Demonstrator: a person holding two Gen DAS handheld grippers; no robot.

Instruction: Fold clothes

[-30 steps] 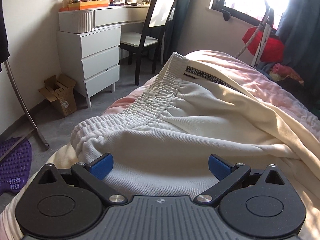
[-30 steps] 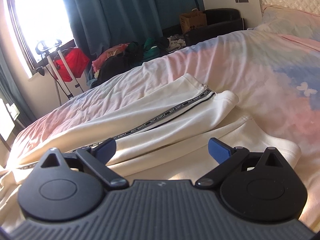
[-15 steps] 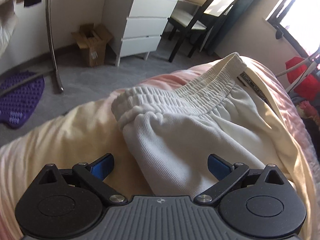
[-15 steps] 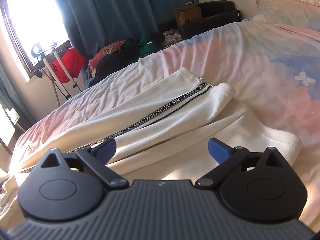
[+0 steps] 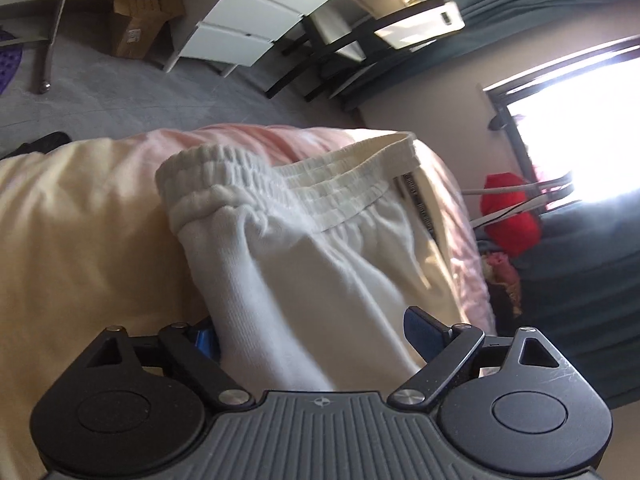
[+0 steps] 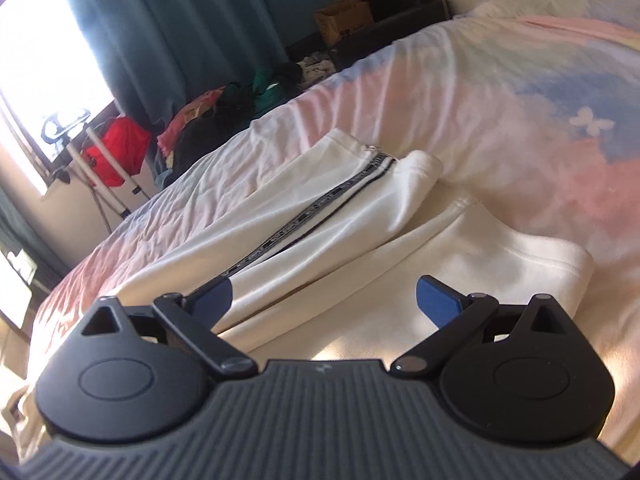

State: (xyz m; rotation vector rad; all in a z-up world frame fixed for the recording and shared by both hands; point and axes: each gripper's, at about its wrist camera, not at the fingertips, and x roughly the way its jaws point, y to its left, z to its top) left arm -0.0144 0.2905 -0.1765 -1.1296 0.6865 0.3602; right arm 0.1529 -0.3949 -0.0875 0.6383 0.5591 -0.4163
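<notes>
Now, garment: white sweatpants (image 5: 304, 280) lie spread on the bed (image 6: 500, 92), waist toward the foot end, legs running up toward the pillows.
Long axis: it runs from the elastic waistband (image 5: 256, 184) along the black-and-white side stripe (image 6: 320, 208) out to the leg cuffs (image 6: 424, 168); the two legs lie side by side, the striped one farther from the right hand's camera.
Left gripper: the left gripper (image 5: 312, 336) sits at the waist end, and a thick fold of white fabric rises between its blue pads (image 5: 420, 328); its jaws are closing around that fold, but the pads do not look pressed in yet, so I judge it not grasped.
Right gripper: the right gripper (image 6: 324, 300) hovers low over the lower legs with its jaws spread wide and nothing caught; the cloth lies beneath, not between.
Nearer hand: left for the waistband, right for the cuffs; each has its own end.
Coming move, as I judge it: pinch the waist side, then bring one end toward the other along the long axis.
Containers: a cardboard box (image 5: 140, 12) stands open on the floor by the white drawers (image 5: 256, 20), contents not readable; another box (image 6: 344, 20) beyond the bed, likewise.
Surroundings: a heap of clothes (image 6: 240, 112) lies by the dark curtain (image 6: 192, 32).
</notes>
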